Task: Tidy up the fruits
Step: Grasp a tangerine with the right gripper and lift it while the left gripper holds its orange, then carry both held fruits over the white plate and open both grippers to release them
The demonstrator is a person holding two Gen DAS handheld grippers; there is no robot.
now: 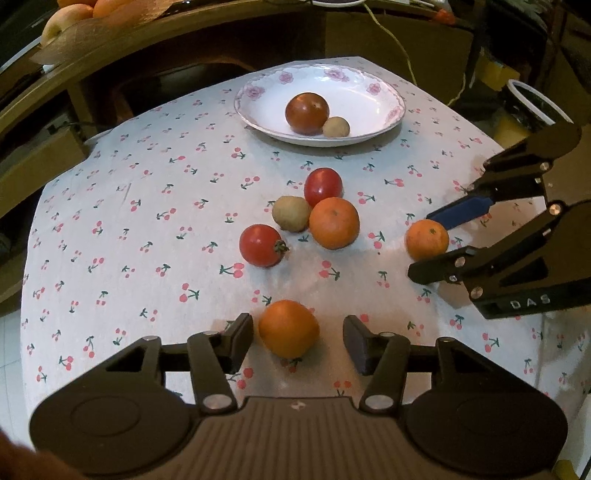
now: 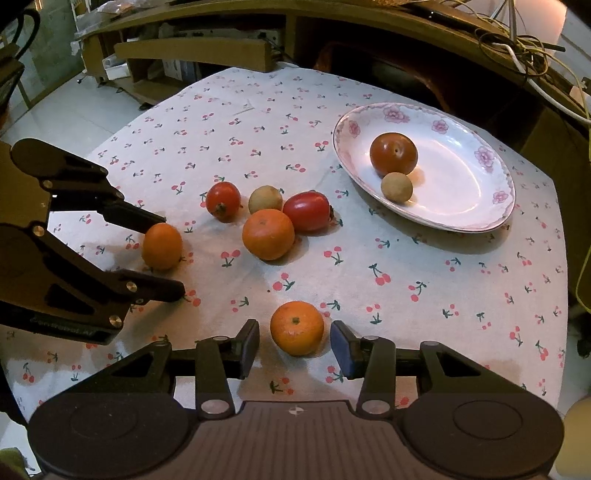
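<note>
On the cherry-print tablecloth (image 1: 129,240), my left gripper (image 1: 298,325) stands open around an orange (image 1: 289,328), with small gaps at both pads. The right gripper (image 2: 294,328) is likewise open around a second orange (image 2: 297,328) and does not press it. Each gripper shows in the other's view: right gripper (image 1: 421,244), left gripper (image 2: 171,256). A third orange (image 1: 334,222), two red tomatoes (image 1: 322,185) (image 1: 261,245) and a small brownish fruit (image 1: 291,213) cluster mid-table. The flowered white plate (image 1: 384,99) at the back holds a dark tomato (image 1: 307,112) and another brownish fruit (image 1: 336,127).
Wooden shelving (image 1: 221,33) curves behind the table, with a wooden bowl of fruit (image 1: 74,18) on it at the upper left. Yellow cables (image 2: 532,48) hang at the back right. The table's edges drop to a tiled floor (image 2: 74,110).
</note>
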